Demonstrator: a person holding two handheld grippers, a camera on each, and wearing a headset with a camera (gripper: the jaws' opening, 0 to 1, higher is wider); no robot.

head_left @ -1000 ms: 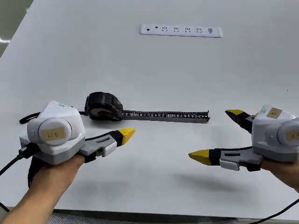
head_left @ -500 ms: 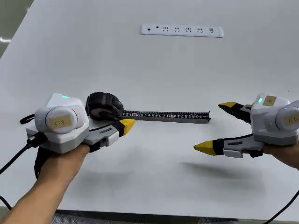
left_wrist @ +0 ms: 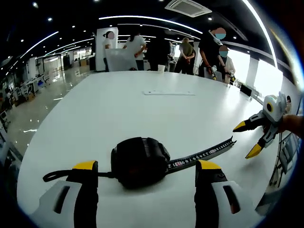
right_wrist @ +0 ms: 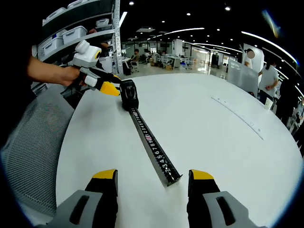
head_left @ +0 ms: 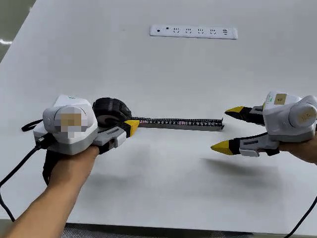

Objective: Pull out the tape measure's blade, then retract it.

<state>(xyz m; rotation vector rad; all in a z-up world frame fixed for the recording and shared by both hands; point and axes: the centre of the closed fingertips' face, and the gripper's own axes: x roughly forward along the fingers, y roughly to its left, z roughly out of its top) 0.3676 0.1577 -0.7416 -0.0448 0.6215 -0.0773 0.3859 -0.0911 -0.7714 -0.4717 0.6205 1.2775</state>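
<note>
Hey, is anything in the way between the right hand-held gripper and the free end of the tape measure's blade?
Nothing visible. The right hand-held gripper is open, with bare table between it and the blade's end, which lies just ahead of its jaws.

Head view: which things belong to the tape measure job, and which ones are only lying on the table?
For the job:
tape measure case
blade, pulled out and lying flat
left gripper, open, one jaw on each side of the case
right gripper, open, near the blade's tip

Just lying about:
power strip, at the far side
</note>
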